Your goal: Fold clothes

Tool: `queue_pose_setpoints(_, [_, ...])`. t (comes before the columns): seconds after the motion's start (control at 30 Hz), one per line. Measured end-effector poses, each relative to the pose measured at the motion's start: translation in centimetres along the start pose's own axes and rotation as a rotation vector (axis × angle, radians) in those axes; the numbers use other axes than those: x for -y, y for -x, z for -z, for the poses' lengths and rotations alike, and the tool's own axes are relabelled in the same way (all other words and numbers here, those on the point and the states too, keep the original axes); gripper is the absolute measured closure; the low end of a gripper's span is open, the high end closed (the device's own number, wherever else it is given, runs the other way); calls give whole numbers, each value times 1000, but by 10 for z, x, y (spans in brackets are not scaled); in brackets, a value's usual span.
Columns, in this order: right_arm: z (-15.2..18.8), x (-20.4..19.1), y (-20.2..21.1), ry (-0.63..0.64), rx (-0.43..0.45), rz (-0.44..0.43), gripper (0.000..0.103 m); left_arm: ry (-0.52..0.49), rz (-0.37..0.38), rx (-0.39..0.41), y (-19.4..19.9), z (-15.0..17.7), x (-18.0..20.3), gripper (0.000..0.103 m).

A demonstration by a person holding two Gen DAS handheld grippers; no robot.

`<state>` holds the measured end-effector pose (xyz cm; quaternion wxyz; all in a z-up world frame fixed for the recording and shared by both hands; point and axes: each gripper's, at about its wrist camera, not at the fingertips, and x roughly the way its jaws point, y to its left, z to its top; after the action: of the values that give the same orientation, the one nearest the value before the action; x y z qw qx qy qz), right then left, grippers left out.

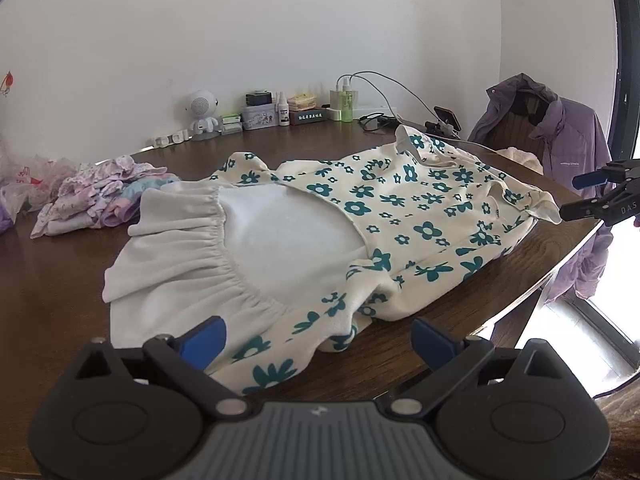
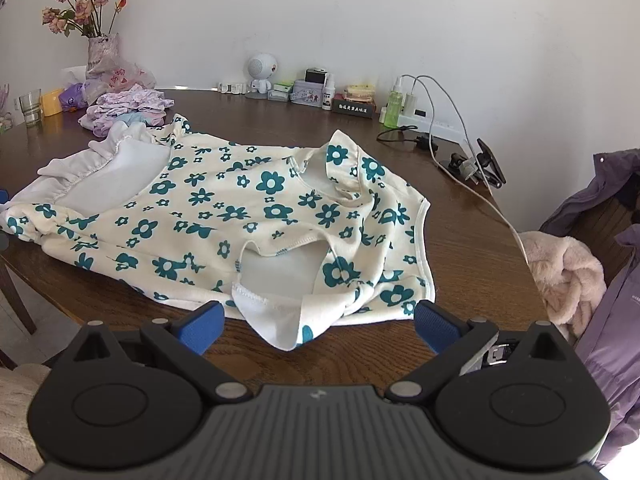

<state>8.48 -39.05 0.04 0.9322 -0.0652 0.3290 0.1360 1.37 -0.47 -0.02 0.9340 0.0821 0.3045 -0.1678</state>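
Observation:
A cream garment with teal flowers (image 1: 400,208) (image 2: 224,216) lies spread on the dark wooden table (image 1: 48,280) (image 2: 460,220). Its gathered white hem is turned back and shows the plain lining (image 1: 288,236). My left gripper (image 1: 318,338) stands open at the hem end, its blue pads either side of the flowered edge and holding nothing. At the neck and sleeve end my right gripper (image 2: 318,322) is open too; a folded corner of the cloth hangs between its pads, untouched. The right gripper's fingers (image 1: 592,196) also show at the far right of the left wrist view.
A pile of pastel clothes (image 1: 100,196) (image 2: 128,110) lies at the table's far side. Along the wall stand a robot speaker (image 2: 262,70), tins, bottles and a power strip with cables (image 2: 432,120). A phone clamp (image 2: 486,162), a purple jacket on a chair (image 1: 560,148) and a pink fleece (image 2: 564,276) sit at the right.

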Motion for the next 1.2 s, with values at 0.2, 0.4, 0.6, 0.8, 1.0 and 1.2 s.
queue_pose_setpoints(0.2, [4,6,-1,62,-25,13,0,24,-29,-22,-5,-4,-1,6])
queue_pose_setpoints(0.4, [11,5,3,109,-33,9,0,22,-44,-36,-8,-7,1,6])
queue_pose_setpoints(0.6, [15,6,2,227,40,53,1,23,-90,-42,-7,-7,3,10])
queue_pose_setpoints(0.8, [8,8,-4,322,26,-6,1,-18,-122,-54,-6,-9,9,13])
queue_pose_setpoints(1.0, [0,4,-9,483,-41,-52,11,-103,-134,-80,-6,-12,16,25])
queue_pose_setpoints(1.2, [-8,-3,-18,609,-97,-132,17,-216,-115,-125,-10,-17,24,46])
